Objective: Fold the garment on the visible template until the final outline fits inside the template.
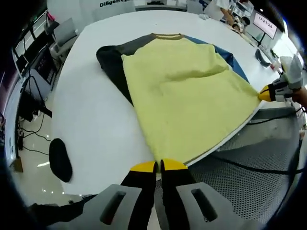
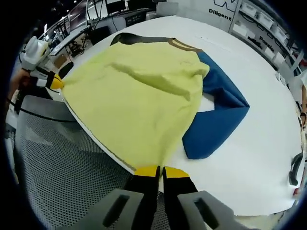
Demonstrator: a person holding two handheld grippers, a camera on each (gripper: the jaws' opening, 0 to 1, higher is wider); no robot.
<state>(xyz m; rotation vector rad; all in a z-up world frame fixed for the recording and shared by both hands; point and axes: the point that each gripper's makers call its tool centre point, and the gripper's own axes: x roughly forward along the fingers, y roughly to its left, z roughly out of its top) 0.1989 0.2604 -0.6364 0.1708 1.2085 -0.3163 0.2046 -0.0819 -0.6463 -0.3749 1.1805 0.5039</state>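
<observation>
I am pinching one hem corner of the yellow shirt with one black and one blue sleeve (image 1: 187,100) in my closed left gripper (image 1: 159,166) and the other in my closed right gripper (image 2: 160,170), probably for a fold away from me across the round white table (image 1: 96,129).

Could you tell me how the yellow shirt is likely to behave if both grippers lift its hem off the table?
The shirt will probably sag and drape, since it already lies in soft wrinkles. Its blue sleeve and dark sleeve would likely trail loosely. It looks light, and with the left gripper and right gripper pinching one corner each, the hem between them may droop.
</observation>
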